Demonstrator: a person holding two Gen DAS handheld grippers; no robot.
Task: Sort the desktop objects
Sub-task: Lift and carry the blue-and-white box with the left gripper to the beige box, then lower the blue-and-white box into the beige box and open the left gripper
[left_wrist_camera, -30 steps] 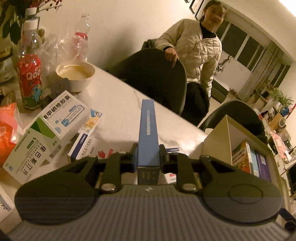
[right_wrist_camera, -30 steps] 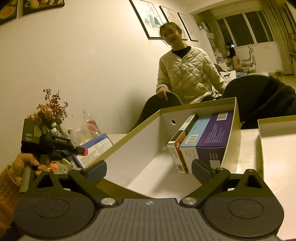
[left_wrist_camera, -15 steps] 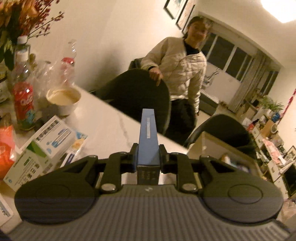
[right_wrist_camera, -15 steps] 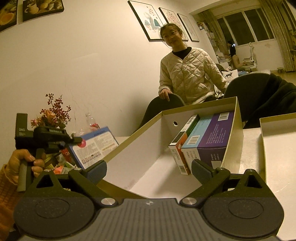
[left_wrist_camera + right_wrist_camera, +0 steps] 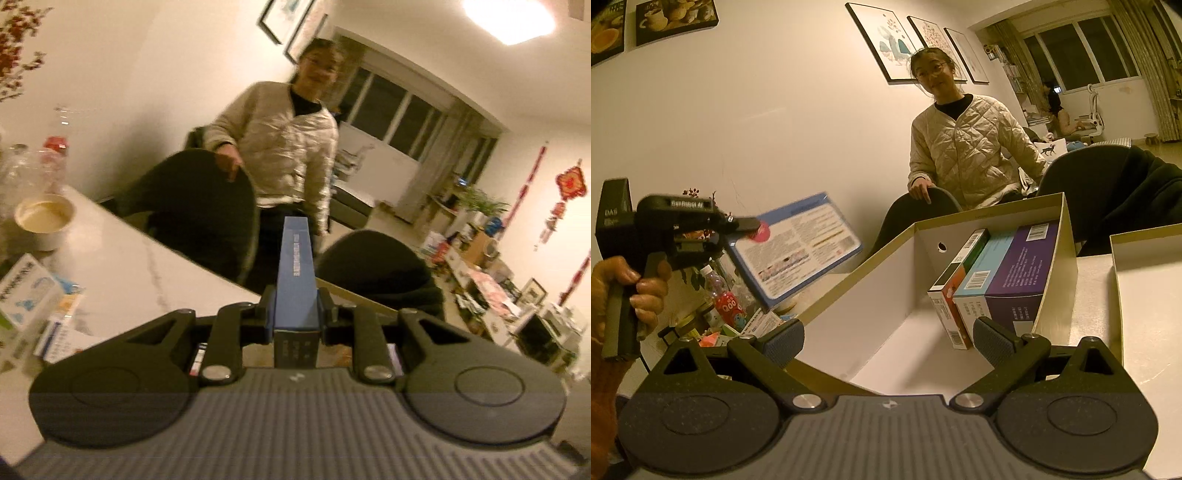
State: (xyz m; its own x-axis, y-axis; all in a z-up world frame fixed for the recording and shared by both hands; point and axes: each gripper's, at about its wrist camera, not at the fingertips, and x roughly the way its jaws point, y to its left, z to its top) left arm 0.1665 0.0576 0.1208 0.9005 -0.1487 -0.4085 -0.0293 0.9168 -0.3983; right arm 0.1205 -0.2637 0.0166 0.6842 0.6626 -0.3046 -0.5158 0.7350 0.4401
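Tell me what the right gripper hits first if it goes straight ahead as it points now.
Probably the white floor of the open cardboard box; right gripper aims slightly downward into it, left of the upright boxes.

Small boxes [image 5: 33,295] at left edge blurred, unreadable.

The blue box [image 5: 296,280] looked like matt cardboard, the table [image 5: 147,269] beside it was smooth, glossy, marble-like. The left tool [image 5: 296,314] holding the box was matt black plastic with metal pivot screws.

A person in a quilted cream jacket [image 5: 964,147] stands at the far side, hand on a dark chair [image 5: 199,210]. Framed pictures [image 5: 886,40] hang on the wall behind; a bowl [image 5: 44,218] sits far left.
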